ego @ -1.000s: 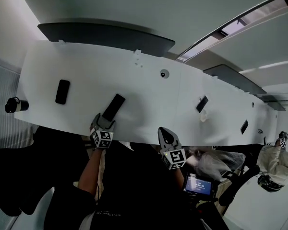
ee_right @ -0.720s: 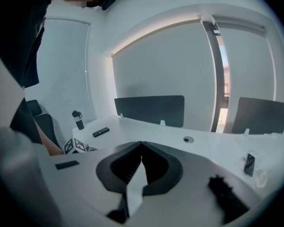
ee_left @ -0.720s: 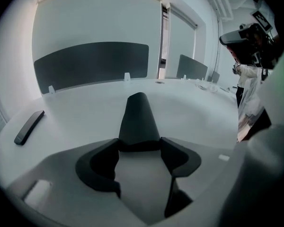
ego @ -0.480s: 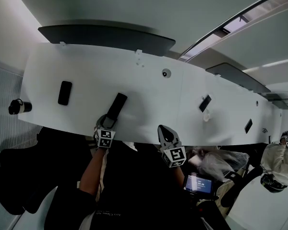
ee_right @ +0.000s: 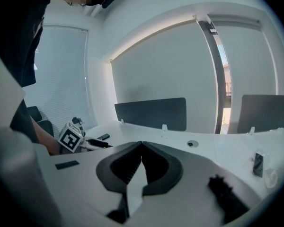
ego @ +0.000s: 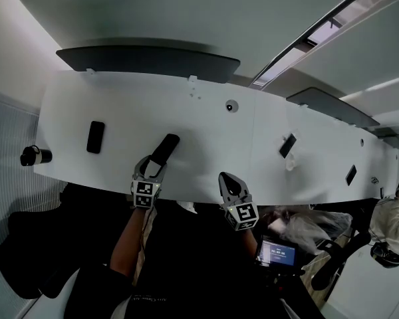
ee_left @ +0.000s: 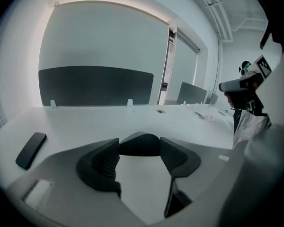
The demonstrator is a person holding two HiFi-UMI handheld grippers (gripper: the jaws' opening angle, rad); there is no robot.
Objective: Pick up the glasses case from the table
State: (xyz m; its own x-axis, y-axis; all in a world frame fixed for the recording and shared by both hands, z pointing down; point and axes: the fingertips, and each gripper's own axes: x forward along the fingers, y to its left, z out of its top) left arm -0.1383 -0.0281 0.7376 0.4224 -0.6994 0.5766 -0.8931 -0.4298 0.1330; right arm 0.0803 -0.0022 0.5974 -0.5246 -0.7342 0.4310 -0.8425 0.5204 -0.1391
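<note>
1. A long white surface [ego: 206, 145], with a dark grey divider panel [ego: 146, 62] standing along its far edge.
2. A flat black rectangular slab [ego: 95, 137] lies near the left end.
3. A black-and-white cylindrical bottle [ego: 35, 155] sits at the left edge.
4. A small round grey grommet [ego: 231, 106] is set near the far edge, well apart from the slab.

A long white tabletop [ego: 120, 105] runs across in front of the person, with a dark curved divider panel [ego: 146, 62] standing along its far edge. At its left end sits a black-and-white cylindrical bottle [ego: 35, 155], and a flat black rectangular slab [ego: 95, 136] lies to the right of that. Right again, near the front edge, a dark oblong glasses case [ego: 165, 149] sticks out toward the panel from between the jaws of the left gripper [ego: 151, 167], which press on its near end. The right gripper [ego: 228, 179] is at the front edge further right, well apart from the case, with a small round cable port [ego: 231, 105] behind it.
</note>
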